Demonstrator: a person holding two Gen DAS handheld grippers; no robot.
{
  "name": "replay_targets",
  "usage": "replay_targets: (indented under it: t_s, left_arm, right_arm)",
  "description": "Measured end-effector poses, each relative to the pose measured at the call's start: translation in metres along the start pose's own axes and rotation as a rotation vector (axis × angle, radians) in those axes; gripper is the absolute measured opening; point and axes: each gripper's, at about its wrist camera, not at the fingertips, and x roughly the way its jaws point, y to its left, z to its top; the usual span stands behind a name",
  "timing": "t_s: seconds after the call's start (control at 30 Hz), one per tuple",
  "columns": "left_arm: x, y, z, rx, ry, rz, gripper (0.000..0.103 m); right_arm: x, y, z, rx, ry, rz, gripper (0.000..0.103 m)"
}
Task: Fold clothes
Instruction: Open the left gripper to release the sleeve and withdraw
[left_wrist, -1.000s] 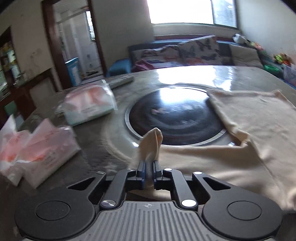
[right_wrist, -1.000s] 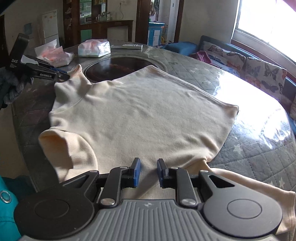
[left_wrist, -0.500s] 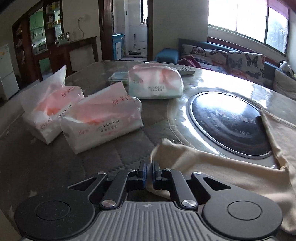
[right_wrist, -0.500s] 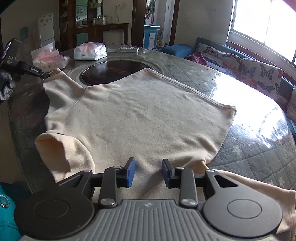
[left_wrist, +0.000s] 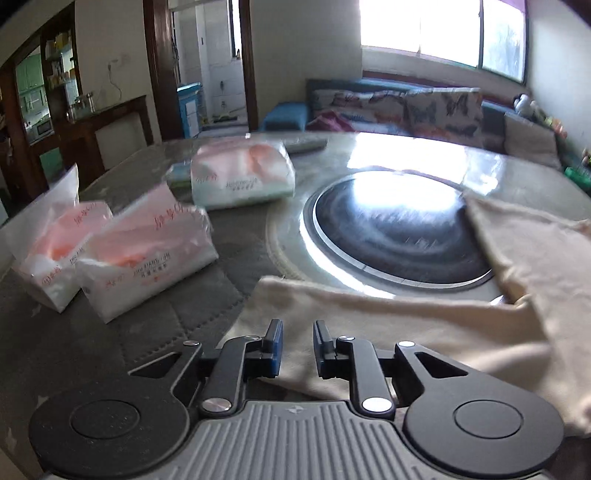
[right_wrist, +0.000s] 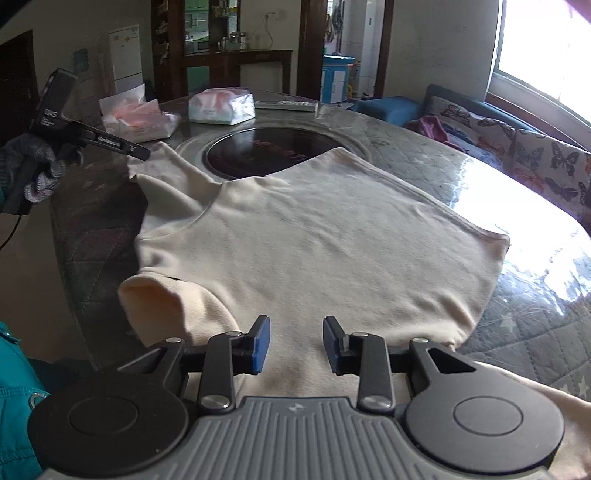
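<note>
Going left to right across the table (right_wrist: 535, 332): at the far left the person's gloved hand (right_wrist: 35, 171) holds the left gripper (left_wrist: 297, 341) just over the end of the cream top's left sleeve (left_wrist: 351, 317), jaws parted with nothing between them. That sleeve runs away from the shirt's body toward the tissue packs (left_wrist: 147, 254), so its long axis points out sideways past the dark round cooktop (right_wrist: 273, 151).

Middle of the table is the cream top (right_wrist: 314, 251) itself, lying spread flat, collar toward the person's side, hem toward the bright window end. No fold in the body that I can see.

On the right, the right gripper (right_wrist: 295, 345) hovers right above the shirt near the other shoulder, also spread wide and empty. The right sleeve (right_wrist: 498, 380) trails off below and to its right.

My read: each gripper is nearest its own sleeve, so whichever sleeve gets folded in goes to the same-side hand, pulled across toward the shirt's middle.
</note>
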Motion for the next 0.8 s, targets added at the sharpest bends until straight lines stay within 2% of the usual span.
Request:
replay_targets:
  t_s: [0.13,0.4,0.5,0.67,0.8]
  left_arm:
    - [0.011,0.004,0.007,0.002,-0.021,0.010,0.020]
    - [0.040,-0.022,0.018,0.223,-0.093,0.157,0.020]
    - [0.044,-0.024,0.019,0.251,-0.098,0.183,0.020]
    - [0.034,-0.017,0.026,0.154,-0.082,0.146,0.022]
    - [0.011,-0.032,0.030,0.123,-0.108,0.063,0.025]
  right_arm:
    - [0.004,0.004,-0.003,-0.016,0.016,0.000,0.031]
    - [0.004,0.003,-0.006,-0.001,0.014,-0.001,0.032]
    - [0.002,0.001,-0.007,0.013,0.009,-0.004,0.033]
    - [-0.015,-0.008,-0.013,0.074,-0.023,-0.033,0.033]
    - [-0.029,-0.018,-0.019,0.129,-0.048,-0.069,0.032]
